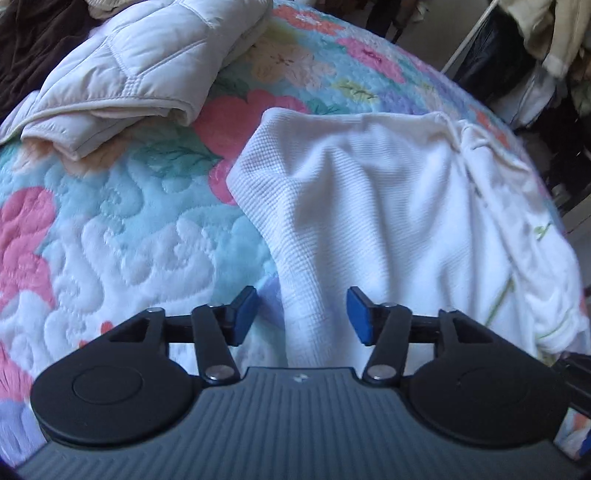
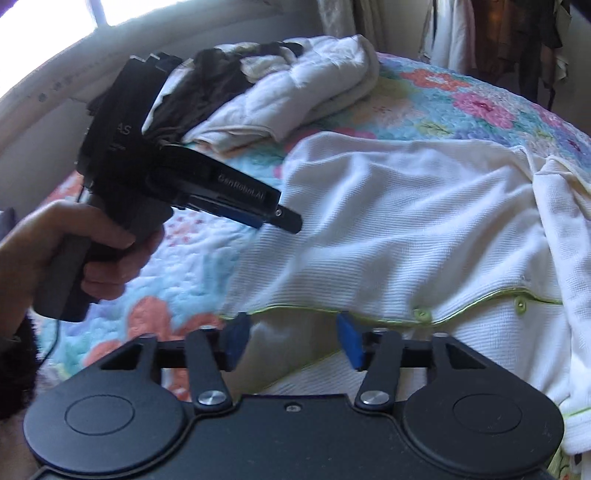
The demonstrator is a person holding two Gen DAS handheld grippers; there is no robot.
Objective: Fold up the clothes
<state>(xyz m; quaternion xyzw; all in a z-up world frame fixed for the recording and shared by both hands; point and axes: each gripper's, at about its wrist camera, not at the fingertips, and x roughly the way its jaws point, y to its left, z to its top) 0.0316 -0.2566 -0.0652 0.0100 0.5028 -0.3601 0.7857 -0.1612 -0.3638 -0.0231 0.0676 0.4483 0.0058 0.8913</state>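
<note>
A white waffle-knit garment (image 1: 388,206) with green piping and snap buttons lies spread on the floral quilt (image 1: 110,229). It also shows in the right wrist view (image 2: 406,229). My left gripper (image 1: 302,315) is open and empty, its blue pads either side of a fold of the garment's near edge, just above it. In the right wrist view the left gripper (image 2: 280,218) is held in a hand over the garment's left part. My right gripper (image 2: 291,339) is open and empty, at the green-piped hem (image 2: 295,308).
A folded cream puffer jacket (image 1: 147,66) and dark clothes (image 2: 207,85) lie at the far side of the bed. Hanging clothes on a rack (image 1: 535,55) stand beyond the bed's right edge. A window (image 2: 55,22) is at the back left.
</note>
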